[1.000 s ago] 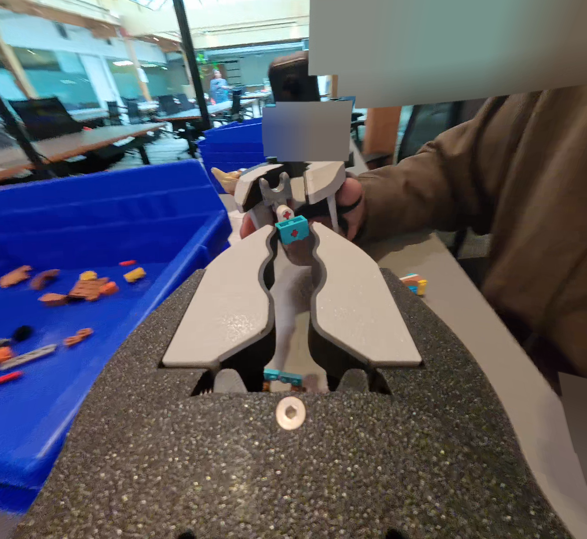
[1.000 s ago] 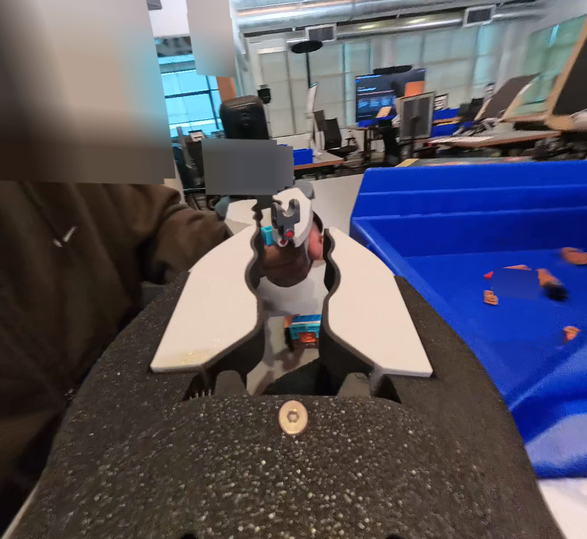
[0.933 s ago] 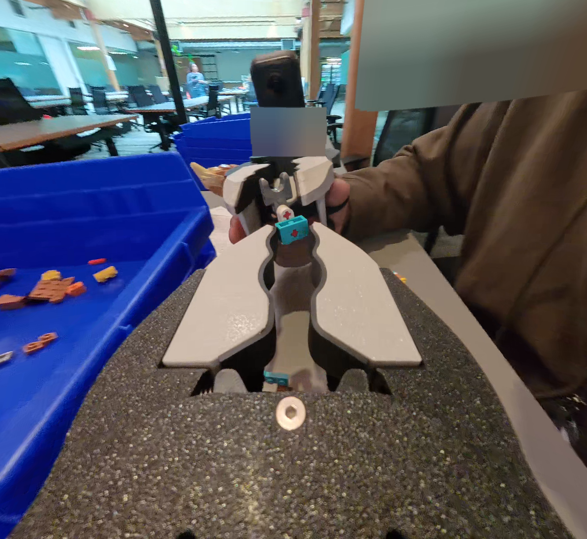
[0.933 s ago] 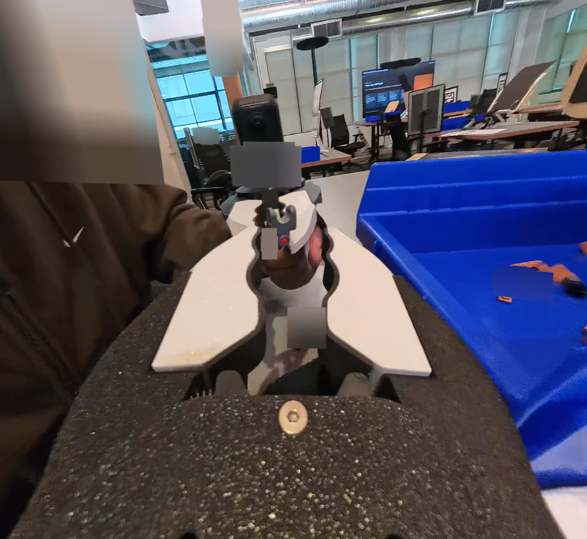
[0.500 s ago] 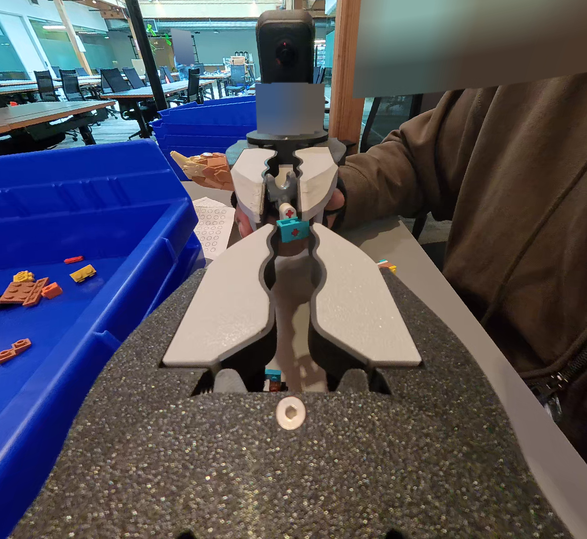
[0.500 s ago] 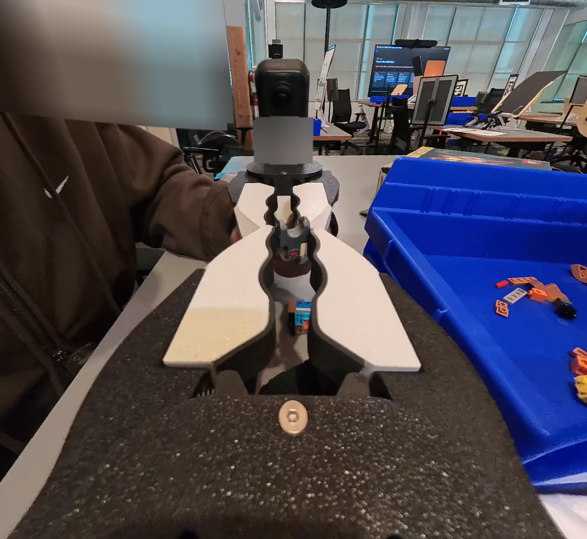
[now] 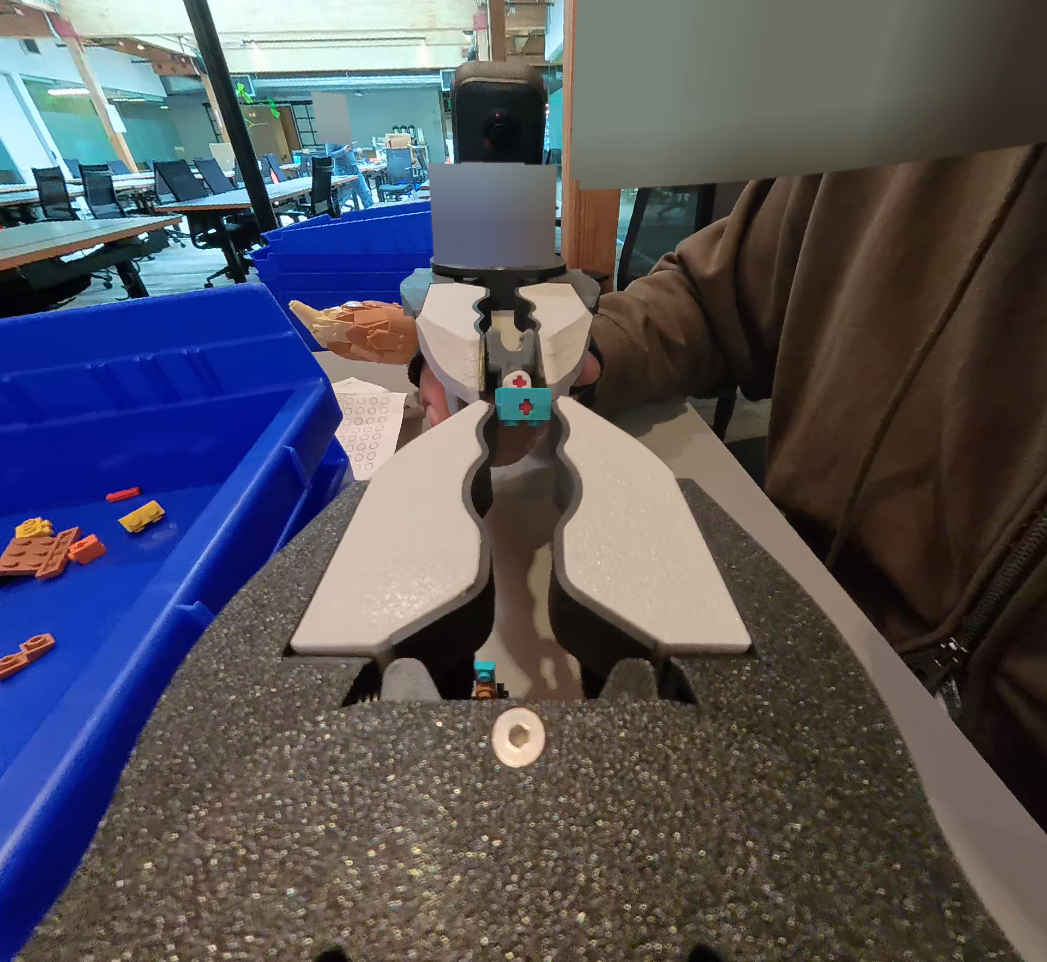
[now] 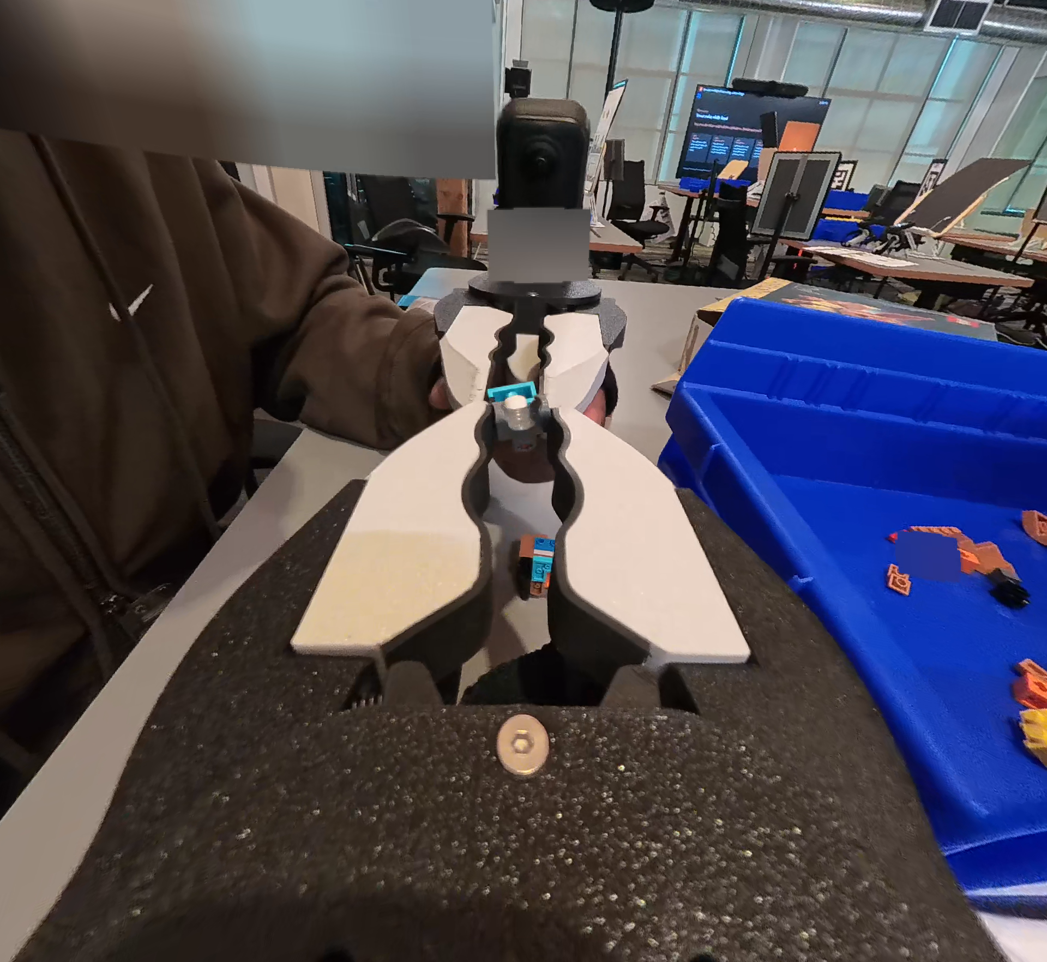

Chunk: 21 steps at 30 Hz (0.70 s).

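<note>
In the left wrist view my left gripper (image 7: 522,409) is shut on a small teal brick (image 7: 522,405) with a red cross-shaped hole. My right gripper (image 7: 510,354) faces it tip to tip. In the right wrist view my right gripper (image 8: 519,414) is shut on a grey forked piece (image 8: 518,424) with a white pin in it. The teal brick (image 8: 510,392) sits right against that piece, held by the left gripper (image 8: 513,376) opposite. The grey piece (image 7: 511,354) and its white, red-marked pin (image 7: 518,380) touch the top of the teal brick. Both are held in the air above the grey table (image 8: 317,459).
A blue bin (image 7: 170,425) with loose orange, brown and yellow bricks stands beside the left gripper, and shows in the right wrist view (image 8: 850,481). A brown brick-built model (image 7: 362,331) and a printed sheet (image 7: 368,425) lie behind. A small brick assembly (image 8: 538,566) sits on the table. A person's brown sleeve (image 7: 793,368) is close.
Both grippers have swung level and now face each other squarely. The teal brick and the grey piece have stayed together between the tips. Both grips are unchanged.
</note>
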Available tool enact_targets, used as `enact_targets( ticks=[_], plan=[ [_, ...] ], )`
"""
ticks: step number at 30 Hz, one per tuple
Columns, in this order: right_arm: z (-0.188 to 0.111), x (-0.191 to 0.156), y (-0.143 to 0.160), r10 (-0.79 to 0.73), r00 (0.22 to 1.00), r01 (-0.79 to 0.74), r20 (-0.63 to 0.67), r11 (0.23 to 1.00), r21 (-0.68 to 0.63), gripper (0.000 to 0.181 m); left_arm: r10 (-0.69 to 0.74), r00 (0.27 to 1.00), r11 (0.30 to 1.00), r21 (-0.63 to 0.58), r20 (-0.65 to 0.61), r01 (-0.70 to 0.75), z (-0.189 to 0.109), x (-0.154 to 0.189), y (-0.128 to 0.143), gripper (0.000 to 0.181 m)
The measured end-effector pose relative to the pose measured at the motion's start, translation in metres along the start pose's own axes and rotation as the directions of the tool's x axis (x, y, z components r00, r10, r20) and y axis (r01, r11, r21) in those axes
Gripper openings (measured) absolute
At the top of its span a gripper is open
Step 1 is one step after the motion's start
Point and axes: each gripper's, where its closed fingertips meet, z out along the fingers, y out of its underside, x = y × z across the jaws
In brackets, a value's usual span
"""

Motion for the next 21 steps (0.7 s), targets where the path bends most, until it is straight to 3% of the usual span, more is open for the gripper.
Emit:
enact_targets(
  ticks=[12, 21],
  plan=[
    [0.000, -0.001, 0.001, -0.043, 0.999, 0.043, -0.007, 0.999, -0.011, 0.018, -0.089, 0.995, 0.994, 0.062, -0.049, 0.092, -0.002, 0.001, -0.004, 0.017],
    [0.000, 0.004, 0.013, -0.176, 0.982, 0.165, -0.068, 0.976, -0.139, 0.017, -0.144, 0.989, 0.985, 0.086, -0.041, 0.147, -0.004, -0.005, -0.004, 0.017]
  ],
)
